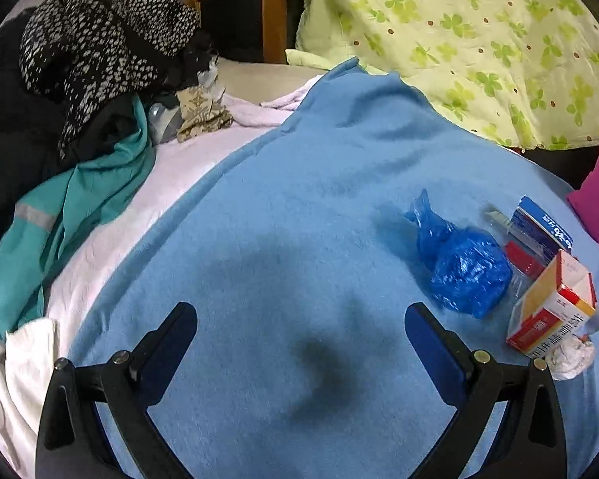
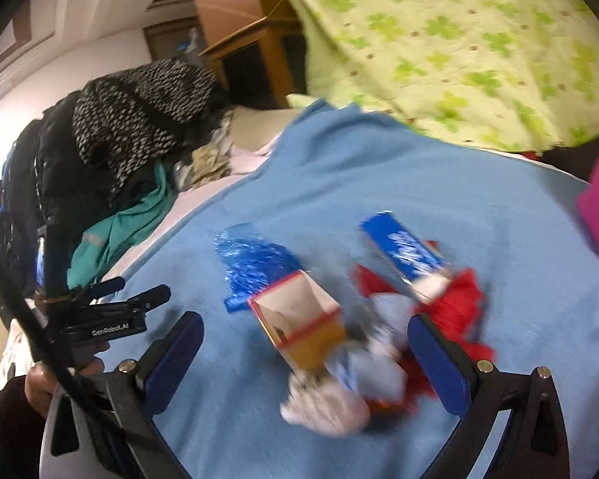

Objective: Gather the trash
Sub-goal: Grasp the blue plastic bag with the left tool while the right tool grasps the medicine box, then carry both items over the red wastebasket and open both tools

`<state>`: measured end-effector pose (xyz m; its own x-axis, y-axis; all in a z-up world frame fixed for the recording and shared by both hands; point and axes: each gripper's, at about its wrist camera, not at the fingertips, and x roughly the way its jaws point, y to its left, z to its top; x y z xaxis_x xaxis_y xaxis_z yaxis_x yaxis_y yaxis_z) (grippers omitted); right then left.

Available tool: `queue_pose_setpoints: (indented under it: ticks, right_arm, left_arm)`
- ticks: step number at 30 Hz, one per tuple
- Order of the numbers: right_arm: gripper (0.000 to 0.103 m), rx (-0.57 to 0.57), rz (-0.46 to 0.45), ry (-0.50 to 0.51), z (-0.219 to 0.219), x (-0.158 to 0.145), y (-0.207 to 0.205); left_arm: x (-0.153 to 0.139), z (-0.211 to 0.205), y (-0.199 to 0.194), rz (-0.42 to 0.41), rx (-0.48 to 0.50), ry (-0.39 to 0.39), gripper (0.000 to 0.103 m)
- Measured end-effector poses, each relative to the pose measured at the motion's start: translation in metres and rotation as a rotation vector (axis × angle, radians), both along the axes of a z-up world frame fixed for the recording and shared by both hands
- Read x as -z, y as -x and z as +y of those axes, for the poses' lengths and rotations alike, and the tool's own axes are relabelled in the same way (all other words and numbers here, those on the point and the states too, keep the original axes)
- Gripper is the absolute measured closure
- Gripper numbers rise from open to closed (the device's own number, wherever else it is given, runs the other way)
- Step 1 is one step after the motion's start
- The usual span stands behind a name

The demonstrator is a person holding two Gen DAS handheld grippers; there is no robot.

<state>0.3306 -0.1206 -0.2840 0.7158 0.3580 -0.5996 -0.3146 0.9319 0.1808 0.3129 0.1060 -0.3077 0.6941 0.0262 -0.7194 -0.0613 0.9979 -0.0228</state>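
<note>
Bed scene seen from both wrist cameras. A blue blanket (image 1: 299,207) covers the bed, and the trash lies clustered on it toward the right: a crumpled blue bag (image 1: 465,267), a blue box (image 1: 541,227), a yellow-and-red carton (image 1: 553,305) with its end flap open, a red wrapper (image 1: 523,259) and a white tissue wad (image 1: 571,359) touching the carton's near corner. The left gripper (image 1: 301,329) hovers over bare blanket, jaws wide and empty, the bag just beside its right finger. The right gripper (image 2: 305,345) is likewise spread wide, holding nothing; the carton (image 2: 299,319) and tissue (image 2: 327,407) lie between its fingers (this view is motion-blurred). A heap of clothes (image 1: 88,64) sits at far left, a green floral quilt (image 1: 479,40) behind.
</note>
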Motion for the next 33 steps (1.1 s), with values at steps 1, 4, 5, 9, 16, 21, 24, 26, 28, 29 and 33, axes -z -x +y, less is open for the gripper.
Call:
queue_pose_setpoints:
  ticks: [1,4,5,9,16,21,24,26,28,29,33]
  right_arm:
    - [0.0,-0.017,0.009,0.008,0.004,0.004,-0.007]
    - [0.003,-0.054,0.041,0.002,0.008,0.021,-0.02]
    - [0.007,-0.063,0.05,-0.003,0.008,0.026,-0.023]
    - [0.037,-0.077,0.08,-0.046,0.002,0.04,-0.031]
    - [0.049,-0.042,0.026,-0.127,-0.026,0.033,-0.003]
    - [0.049,0.001,-0.042,-0.187,-0.053,0.012,0.036]
    - [0.049,0.029,-0.076,-0.221,-0.066,-0.001,0.059]
    - [0.049,0.06,-0.111,-0.249,-0.079,-0.011,0.079]
    - [0.049,0.093,-0.137,-0.271,-0.09,-0.018,0.097]
    - [0.049,0.106,-0.146,-0.28,-0.094,-0.02,0.104]
    - [0.049,0.166,-0.196,-0.313,-0.115,-0.032,0.142]
  left_arm:
    - [0.0,0.001,-0.003,0.0,0.01,0.003,0.0]
    - [-0.001,0.001,-0.014,-0.005,0.02,0.035,0.0]
    - [-0.001,0.001,-0.017,-0.004,0.028,0.047,0.0]
    - [-0.004,-0.009,-0.031,-0.013,0.074,0.087,0.0]
    - [-0.006,-0.036,-0.057,0.007,0.148,0.225,0.0]
    - [0.006,-0.063,-0.08,0.104,0.179,0.324,0.0]
    - [0.016,-0.074,-0.088,0.153,0.182,0.36,0.001]
    - [0.024,-0.082,-0.092,0.203,0.195,0.391,0.023]
    - [0.033,-0.085,-0.092,0.244,0.216,0.482,0.042]
    - [0.033,-0.084,-0.089,0.231,0.203,0.494,0.043]
    - [0.021,-0.09,-0.067,0.171,0.217,0.488,0.047]
